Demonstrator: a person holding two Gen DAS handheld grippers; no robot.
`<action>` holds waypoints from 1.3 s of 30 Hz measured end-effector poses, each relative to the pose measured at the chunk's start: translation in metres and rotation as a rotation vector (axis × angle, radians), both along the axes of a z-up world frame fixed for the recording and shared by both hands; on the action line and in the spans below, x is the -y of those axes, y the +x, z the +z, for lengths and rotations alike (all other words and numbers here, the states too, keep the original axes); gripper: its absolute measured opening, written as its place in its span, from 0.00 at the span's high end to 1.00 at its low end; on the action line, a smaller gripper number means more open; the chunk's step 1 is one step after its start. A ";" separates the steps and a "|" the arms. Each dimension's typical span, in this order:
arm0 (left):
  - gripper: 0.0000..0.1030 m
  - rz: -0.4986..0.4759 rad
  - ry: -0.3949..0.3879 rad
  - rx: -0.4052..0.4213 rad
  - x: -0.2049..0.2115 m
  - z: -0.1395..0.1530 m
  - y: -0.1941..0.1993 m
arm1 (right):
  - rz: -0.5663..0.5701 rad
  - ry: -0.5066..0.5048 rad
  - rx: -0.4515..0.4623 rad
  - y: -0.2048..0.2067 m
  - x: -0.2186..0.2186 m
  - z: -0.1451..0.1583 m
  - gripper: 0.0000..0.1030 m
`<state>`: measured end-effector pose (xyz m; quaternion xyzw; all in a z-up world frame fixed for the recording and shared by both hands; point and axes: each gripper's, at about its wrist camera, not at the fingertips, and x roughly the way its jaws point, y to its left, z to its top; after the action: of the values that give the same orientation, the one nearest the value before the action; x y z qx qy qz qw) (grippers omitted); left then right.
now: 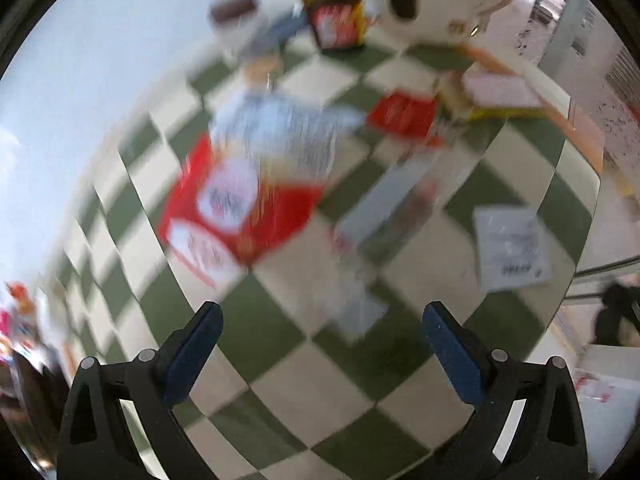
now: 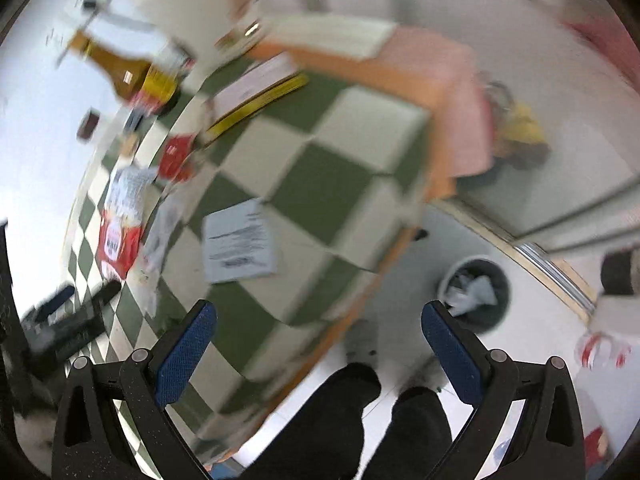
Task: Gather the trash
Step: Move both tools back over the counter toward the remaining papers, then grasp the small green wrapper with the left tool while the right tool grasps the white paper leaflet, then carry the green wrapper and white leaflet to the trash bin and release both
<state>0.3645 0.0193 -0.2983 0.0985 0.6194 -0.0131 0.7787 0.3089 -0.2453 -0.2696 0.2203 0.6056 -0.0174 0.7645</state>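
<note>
Some paper sits in the bin (image 2: 476,292); wrappers (image 1: 240,204) and a leaflet (image 2: 239,242) litter the desk (image 2: 332,184). Both grippers' jaws spread, empty.

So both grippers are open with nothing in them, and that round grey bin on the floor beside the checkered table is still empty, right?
Not quite: the round grey bin is not empty. The right wrist view shows crumpled white paper inside it. The rest holds: the left gripper and right gripper are both open and hold nothing, and the bin stands on the floor beside the green-and-white checkered table.
</note>
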 end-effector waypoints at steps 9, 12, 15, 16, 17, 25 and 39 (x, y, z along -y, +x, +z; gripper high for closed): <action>0.53 -0.069 -0.173 -0.150 0.023 -0.052 -0.024 | 0.025 0.011 -0.053 0.044 -0.038 -0.043 0.13; 0.80 -0.120 -0.122 -0.116 0.030 -0.055 -0.027 | 0.037 -0.003 -0.061 0.051 -0.040 -0.048 0.13; 0.81 -0.107 -0.096 -0.090 0.022 -0.053 -0.028 | 0.050 -0.004 -0.072 0.056 -0.044 -0.052 0.13; 0.81 -0.095 -0.080 -0.081 0.018 -0.052 -0.029 | 0.059 -0.005 -0.075 0.059 -0.048 -0.054 0.13; 0.81 -0.077 -0.066 -0.071 0.012 -0.052 -0.029 | 0.069 -0.006 -0.077 0.061 -0.053 -0.056 0.13; 0.81 0.017 0.006 -0.043 -0.021 -0.054 -0.029 | 0.194 -0.312 -0.014 0.067 -0.117 -0.061 0.57; 0.81 -0.044 -0.023 0.079 0.018 0.009 -0.043 | -0.039 0.070 0.123 -0.005 -0.034 -0.011 0.96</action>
<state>0.3213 0.0016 -0.2893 0.1036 0.5858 -0.0336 0.8031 0.3036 -0.2110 -0.2803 0.2595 0.5534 0.0025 0.7914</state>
